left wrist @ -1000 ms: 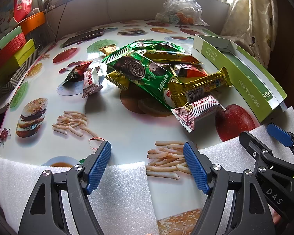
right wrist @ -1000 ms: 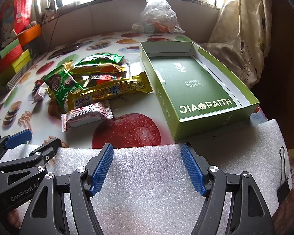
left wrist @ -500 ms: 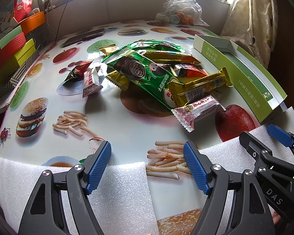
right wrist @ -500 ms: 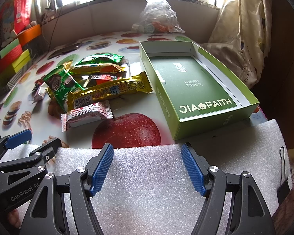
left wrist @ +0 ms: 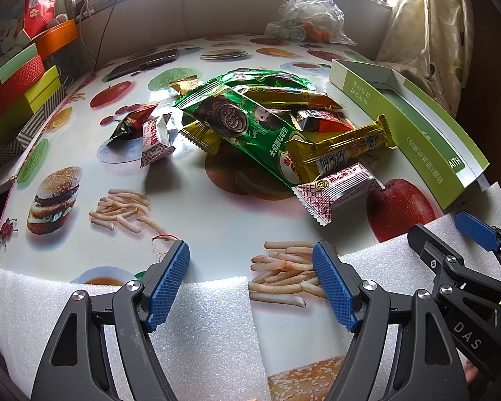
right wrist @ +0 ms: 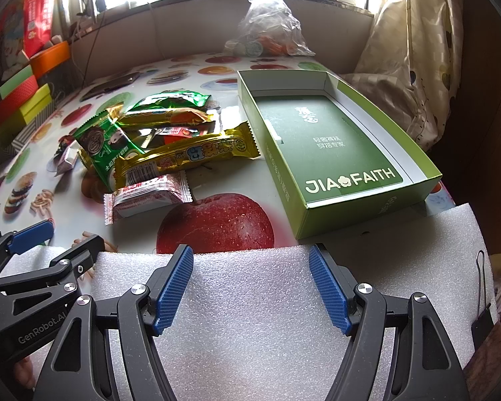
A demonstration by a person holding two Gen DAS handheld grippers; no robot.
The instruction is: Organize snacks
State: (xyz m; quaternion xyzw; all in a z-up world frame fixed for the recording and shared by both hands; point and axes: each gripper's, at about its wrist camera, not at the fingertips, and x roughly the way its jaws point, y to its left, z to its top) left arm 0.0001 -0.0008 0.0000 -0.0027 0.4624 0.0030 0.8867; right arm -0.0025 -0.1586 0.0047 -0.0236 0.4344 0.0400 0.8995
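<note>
Lying mid-table, the snack pile [left wrist: 267, 127] comprises crinkled foil packets: green, gold, and a red-and-white wrapper [right wrist: 147, 197] nearest the front edge. Green box [right wrist: 334, 153] sits at the right edge. Left gripper [left wrist: 250, 280] and right gripper [right wrist: 250, 287] gape, holding nothing.

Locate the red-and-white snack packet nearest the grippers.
In the right wrist view the red-and-white packet lies left of centre, at the pile's near edge, just below the gold bar and left of the green box; its corner touches the printed apple.
</note>
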